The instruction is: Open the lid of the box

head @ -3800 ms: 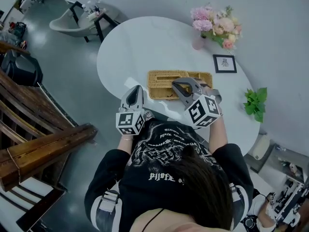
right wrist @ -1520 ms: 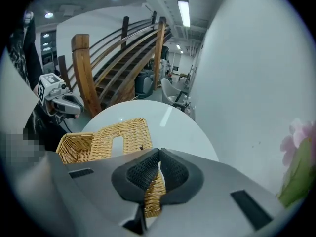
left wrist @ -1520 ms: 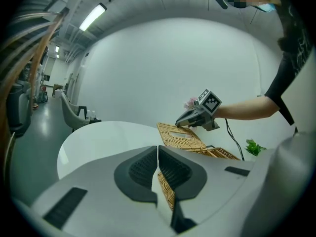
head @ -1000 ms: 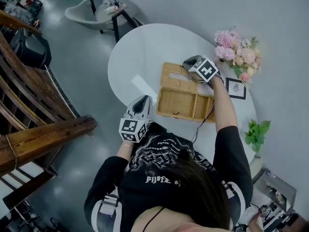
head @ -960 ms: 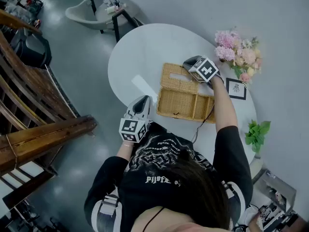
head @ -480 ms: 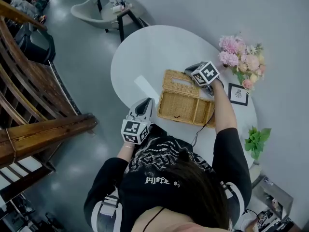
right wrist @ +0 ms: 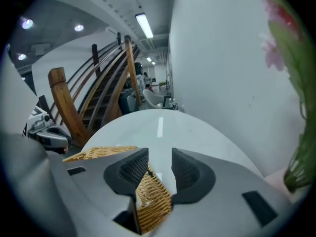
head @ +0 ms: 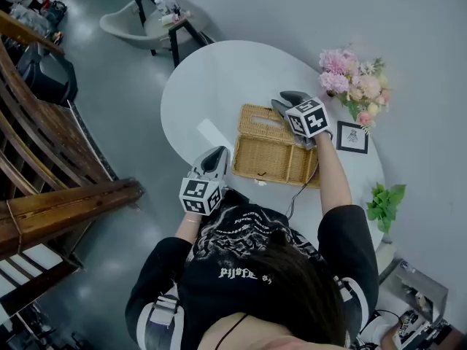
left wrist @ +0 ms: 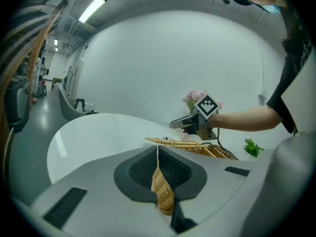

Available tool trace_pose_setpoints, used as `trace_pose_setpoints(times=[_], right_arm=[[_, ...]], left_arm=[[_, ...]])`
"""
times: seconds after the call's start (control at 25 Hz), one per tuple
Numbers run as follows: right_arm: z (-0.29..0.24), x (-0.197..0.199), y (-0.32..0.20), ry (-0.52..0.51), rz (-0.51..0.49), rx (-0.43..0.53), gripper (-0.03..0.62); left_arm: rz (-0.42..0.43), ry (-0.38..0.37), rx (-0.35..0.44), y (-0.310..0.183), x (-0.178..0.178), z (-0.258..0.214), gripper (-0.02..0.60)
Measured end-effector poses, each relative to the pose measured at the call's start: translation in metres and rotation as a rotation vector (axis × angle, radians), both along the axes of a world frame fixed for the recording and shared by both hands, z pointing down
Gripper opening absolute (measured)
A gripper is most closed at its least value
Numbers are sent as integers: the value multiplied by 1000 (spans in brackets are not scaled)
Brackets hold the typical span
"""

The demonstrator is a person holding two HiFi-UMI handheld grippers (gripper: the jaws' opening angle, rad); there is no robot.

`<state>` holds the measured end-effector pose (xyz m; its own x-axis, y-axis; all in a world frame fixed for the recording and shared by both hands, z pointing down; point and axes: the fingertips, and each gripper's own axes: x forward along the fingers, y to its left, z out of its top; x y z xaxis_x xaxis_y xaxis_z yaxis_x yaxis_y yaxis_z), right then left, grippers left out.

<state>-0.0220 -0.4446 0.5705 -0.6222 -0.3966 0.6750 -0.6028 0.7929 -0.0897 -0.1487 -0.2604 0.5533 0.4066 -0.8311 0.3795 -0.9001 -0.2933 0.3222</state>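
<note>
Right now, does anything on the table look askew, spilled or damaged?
Nothing stands out: the wicker box sits flat on the table with its lid swung back, and nothing is spilled around it.

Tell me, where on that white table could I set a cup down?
The far left of the table, beyond the wicker box, is bare. The right end is crowded: flowers, framed picture, and the right gripper over the box's lid.

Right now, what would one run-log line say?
lid: open | left gripper: shut on box | right gripper: jaws just opened, lid edge between, not gripped
</note>
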Motion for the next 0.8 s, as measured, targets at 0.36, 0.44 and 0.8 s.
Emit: trace_pose_setpoints(times=[0.36, 0.44, 0.8], right_arm=[[-67, 23, 45, -112, 226, 222, 173], [-76, 29, 63, -131, 262, 261, 173], [-93, 43, 138, -187, 359, 360, 173]], left_arm=[[8, 18, 85, 6, 14, -27, 26], [14, 16, 102, 9, 18, -32, 26], [10, 20, 170, 27, 39, -49, 26]])
